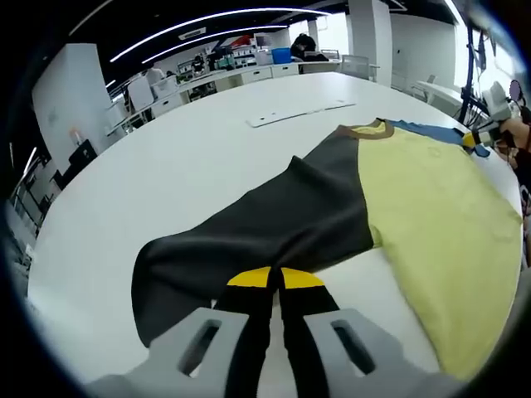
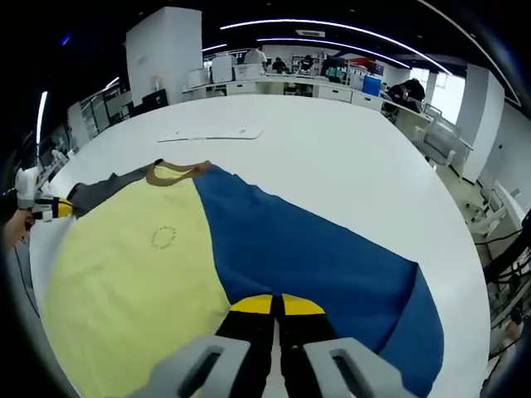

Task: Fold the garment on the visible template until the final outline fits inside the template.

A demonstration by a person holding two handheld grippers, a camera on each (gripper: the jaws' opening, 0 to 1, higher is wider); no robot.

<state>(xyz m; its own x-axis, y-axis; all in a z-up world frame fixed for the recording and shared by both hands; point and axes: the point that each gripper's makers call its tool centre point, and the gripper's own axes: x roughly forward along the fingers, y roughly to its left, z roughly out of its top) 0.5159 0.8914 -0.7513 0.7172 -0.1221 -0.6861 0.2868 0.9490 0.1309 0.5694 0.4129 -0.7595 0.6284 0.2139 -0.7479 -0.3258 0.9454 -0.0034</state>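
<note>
The garment (image 1: 415, 207) is a shirt with a yellow body, a dark grey sleeve (image 1: 249, 240) on one side and a blue sleeve (image 2: 315, 257) on the other, and it lies spread flat on the white desk (image 1: 166, 157), its brown collar (image 2: 176, 172) pointing away from the person. In the left gripper view the left claw (image 1: 275, 278) sits at the near edge of the grey sleeve with its yellow-tipped jaws drawn together; the cloth meets the tips, so it looks pinched, though the hold itself cannot be told for sure. In the right gripper view the right claw (image 2: 277, 304) stands the same way at the near edge of the blue sleeve, jaws together, apparently nipping the fabric. Each claw also appears small at the far side of the other's view. A flat white strip (image 2: 211, 133) lies on the desk beyond the collar; whether it belongs to the template cannot be told, and no outline shows around the shirt. Judging from the spread shirt, the folding is at its first step: both sleeves are taken but nothing is folded yet. The next move probably calls for lifting both sleeves and carrying them inward over the yellow body, evenly, without dragging the shirt.
</note>
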